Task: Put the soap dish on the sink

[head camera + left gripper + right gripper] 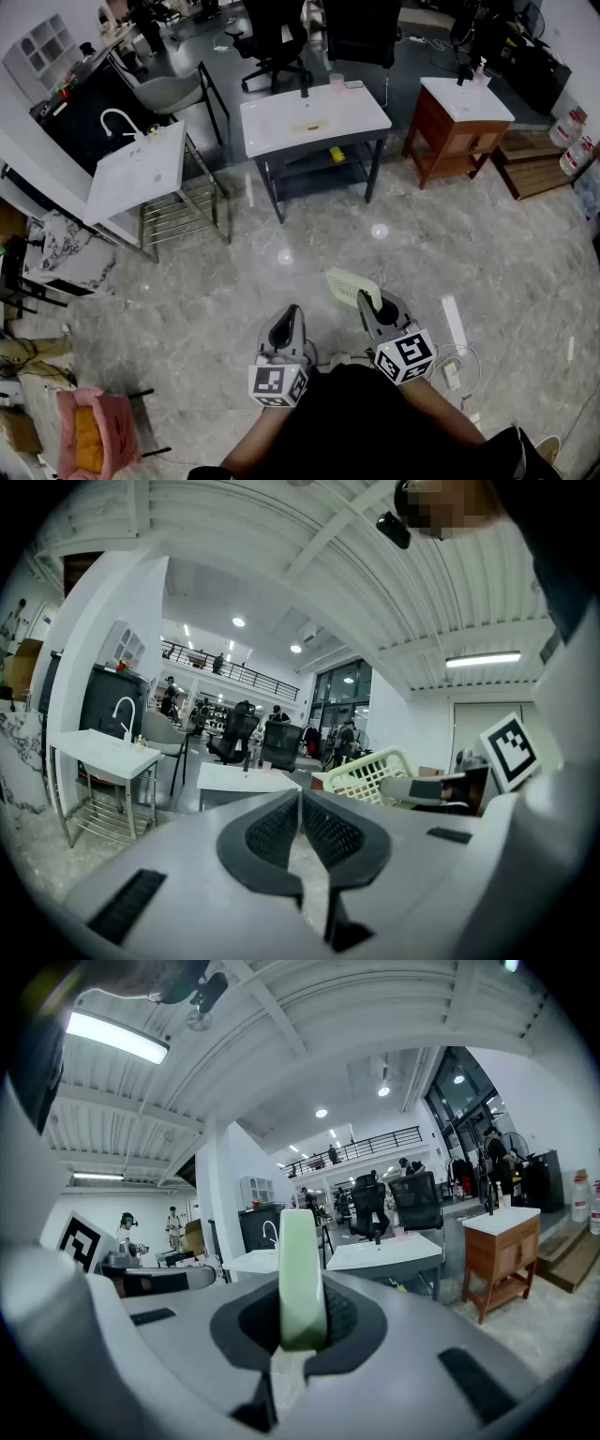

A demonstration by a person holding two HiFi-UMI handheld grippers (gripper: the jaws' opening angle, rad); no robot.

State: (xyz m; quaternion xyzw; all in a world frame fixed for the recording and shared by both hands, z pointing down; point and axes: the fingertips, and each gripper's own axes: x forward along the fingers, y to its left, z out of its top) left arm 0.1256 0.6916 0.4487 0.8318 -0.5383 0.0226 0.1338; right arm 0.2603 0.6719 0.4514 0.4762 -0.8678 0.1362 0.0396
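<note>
Right now, the pale green soap dish [302,1269] is held by its thin edge in the right hand-held gripper [362,300], and the jaws are squeezed tight on it. Most of the dish sticks out ahead of the jaws and above them. The left hand-held gripper [300,803] is closed with nothing in it, just to the left of the right one.

The dish is not at any sink yet. Three sinks are seen far ahead of the hand-held grippers. A white sink with a bent tap [141,173] is ahead to the left. A sink on a grey frame [314,120] is straight ahead. A sink on a wooden cabinet [466,98] is ahead to the right. The hard floor [216,281] lies below the whole way.

A few things could go wrong from here. Only the rim is pinched, so the dish could swing or slip out on the walk and be dropped on the hard floor. White cables [452,367] lie on the floor just to the right of the right hand-held gripper, and they could be tripped on. The wrong sink could be picked, as no one sink is named. The dish is held on its edge, so if it is let go that way it could tip over or slide into the bowl.
</note>
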